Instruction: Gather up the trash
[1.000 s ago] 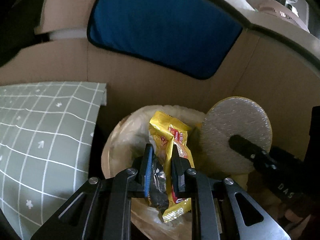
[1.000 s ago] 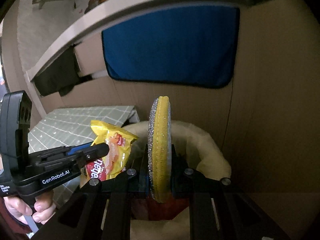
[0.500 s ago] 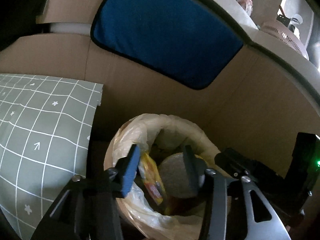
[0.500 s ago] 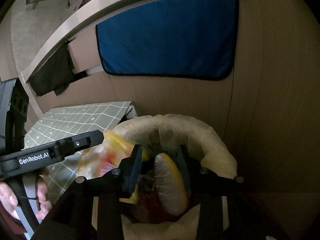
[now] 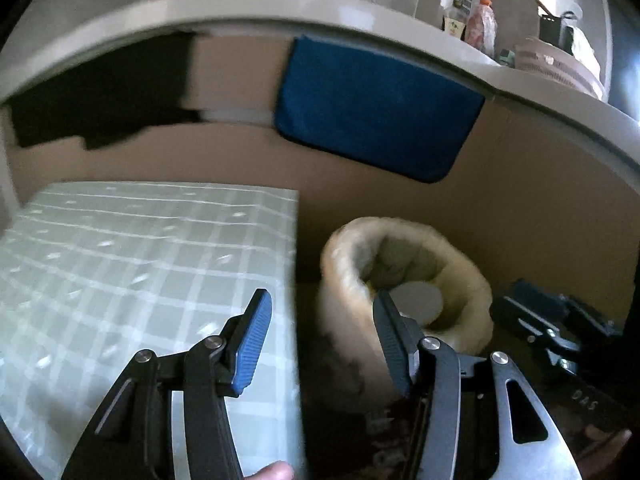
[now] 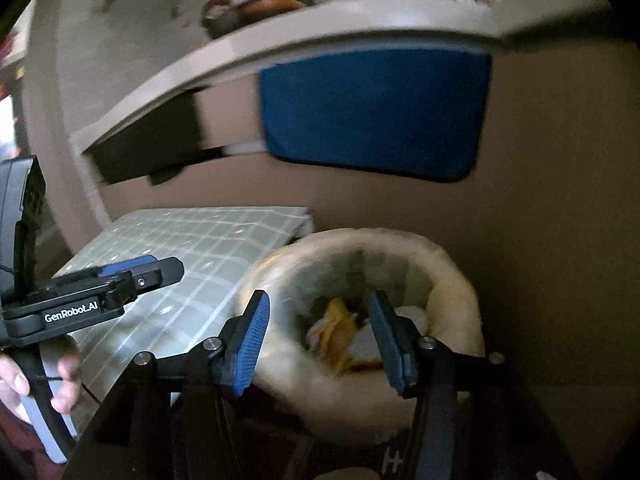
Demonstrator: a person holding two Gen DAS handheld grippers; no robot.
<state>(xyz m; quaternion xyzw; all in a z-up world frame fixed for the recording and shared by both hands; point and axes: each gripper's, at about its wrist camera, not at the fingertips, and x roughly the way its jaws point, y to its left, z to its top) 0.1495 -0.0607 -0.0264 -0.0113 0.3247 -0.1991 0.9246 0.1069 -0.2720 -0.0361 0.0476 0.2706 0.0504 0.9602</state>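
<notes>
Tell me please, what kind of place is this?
Probably a home kitchen corner: a lined bin on the floor, a counter with bottles, and a blue towel hanging below it.

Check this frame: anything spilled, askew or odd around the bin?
Nothing stands out. The yellow snack wrapper and the round scouring pad lie inside the cream-lined waste bin; nothing hangs over its rim. The checked green cloth beside it lies flat.
</notes>
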